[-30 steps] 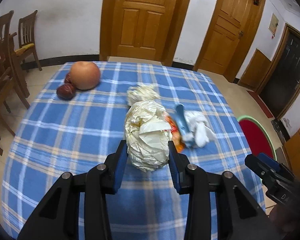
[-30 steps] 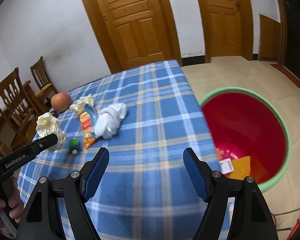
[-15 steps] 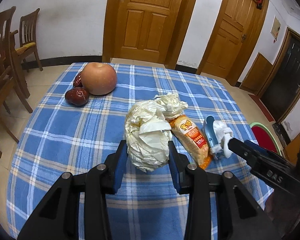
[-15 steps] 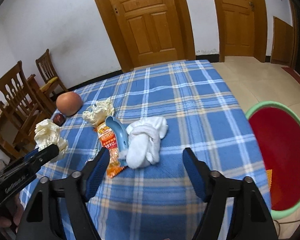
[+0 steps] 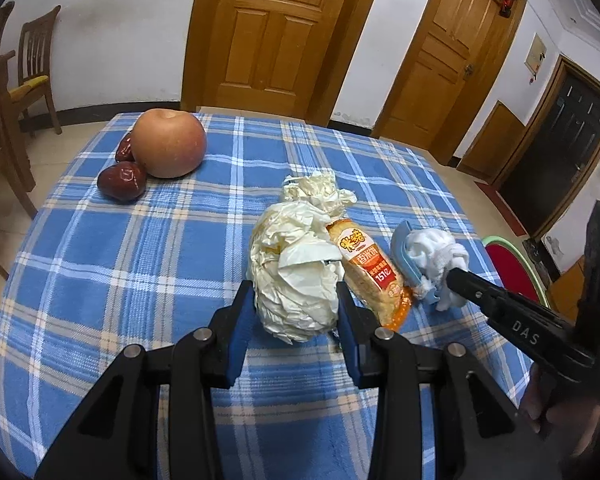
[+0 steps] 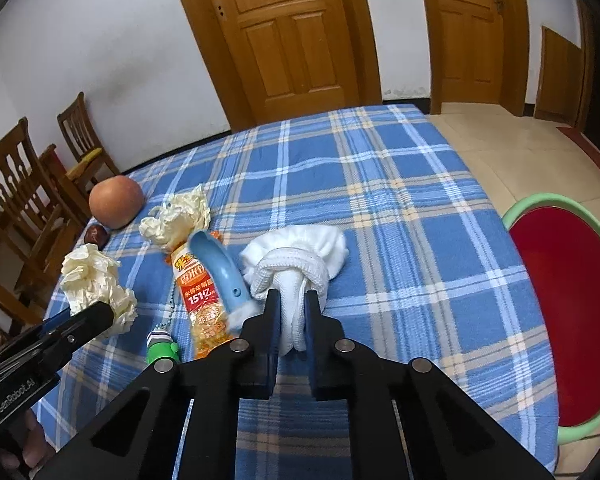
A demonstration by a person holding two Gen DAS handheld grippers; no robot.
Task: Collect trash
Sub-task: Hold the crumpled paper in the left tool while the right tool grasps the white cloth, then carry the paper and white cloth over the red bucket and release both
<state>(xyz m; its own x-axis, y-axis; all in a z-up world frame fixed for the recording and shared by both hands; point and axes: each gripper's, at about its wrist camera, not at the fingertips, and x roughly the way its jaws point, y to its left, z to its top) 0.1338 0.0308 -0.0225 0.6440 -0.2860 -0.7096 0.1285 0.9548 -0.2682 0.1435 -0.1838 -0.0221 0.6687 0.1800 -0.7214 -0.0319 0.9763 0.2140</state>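
Observation:
My left gripper [image 5: 296, 312] is shut on a large crumpled cream paper ball [image 5: 294, 276], held just above the blue plaid tablecloth [image 5: 120, 280]. My right gripper [image 6: 292, 312] is shut on the near end of a white rolled cloth [image 6: 296, 264] lying on the table. Between the two lie an orange snack wrapper [image 6: 202, 292], a blue plastic piece [image 6: 220, 268] and a second crumpled paper [image 6: 180, 216]. The held paper ball [image 6: 96, 284] shows at the left in the right wrist view. A red bin with a green rim [image 6: 572, 312] stands on the floor to the right.
An apple [image 5: 168, 142] and two red dates [image 5: 122, 180] sit at the far left of the table. A small green toy on a bead chain [image 6: 162, 346] lies near the wrapper. Wooden chairs [image 6: 16, 200] stand left of the table. Two wooden doors are behind.
My right gripper moved left from the bin side to the white cloth and closed on it. My left gripper kept its grip on the paper ball and drifted slightly.

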